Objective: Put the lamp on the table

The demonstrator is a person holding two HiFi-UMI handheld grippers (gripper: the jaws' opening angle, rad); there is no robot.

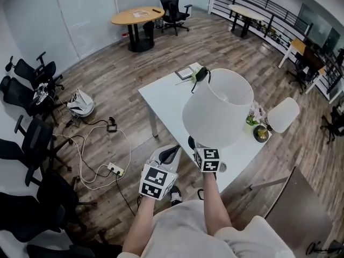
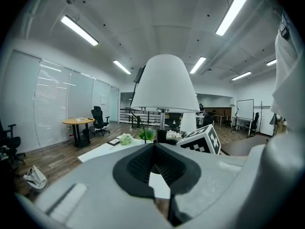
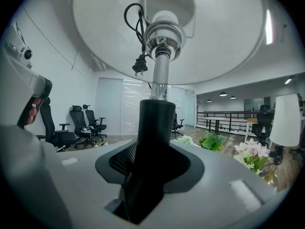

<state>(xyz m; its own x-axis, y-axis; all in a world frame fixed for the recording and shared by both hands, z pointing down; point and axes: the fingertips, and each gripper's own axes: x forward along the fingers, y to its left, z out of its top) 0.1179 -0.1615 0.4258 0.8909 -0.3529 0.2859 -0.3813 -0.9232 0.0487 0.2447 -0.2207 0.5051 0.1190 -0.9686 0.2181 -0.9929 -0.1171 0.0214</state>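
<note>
A lamp with a big white shade [image 1: 217,109] hangs in the air over the near edge of the white table [image 1: 164,98]. My right gripper [image 1: 193,143] is shut on the lamp's black stem [image 3: 153,128], just under the shade. The lamp's cord and plug [image 3: 139,66] are coiled up by the bulb socket. Left of it, my left gripper [image 1: 171,153] has its jaws together and holds nothing. In the left gripper view the lamp [image 2: 164,87] stands ahead, beside the right gripper's marker cube [image 2: 202,140].
On the table's far right stand a second white-shaded lamp [image 1: 283,114] and some flowers and plants [image 1: 252,116]; a notebook [image 1: 185,72] lies at its far end. A chair [image 1: 293,198] stands near right. Cables and a power strip [image 1: 114,169] lie on the floor left.
</note>
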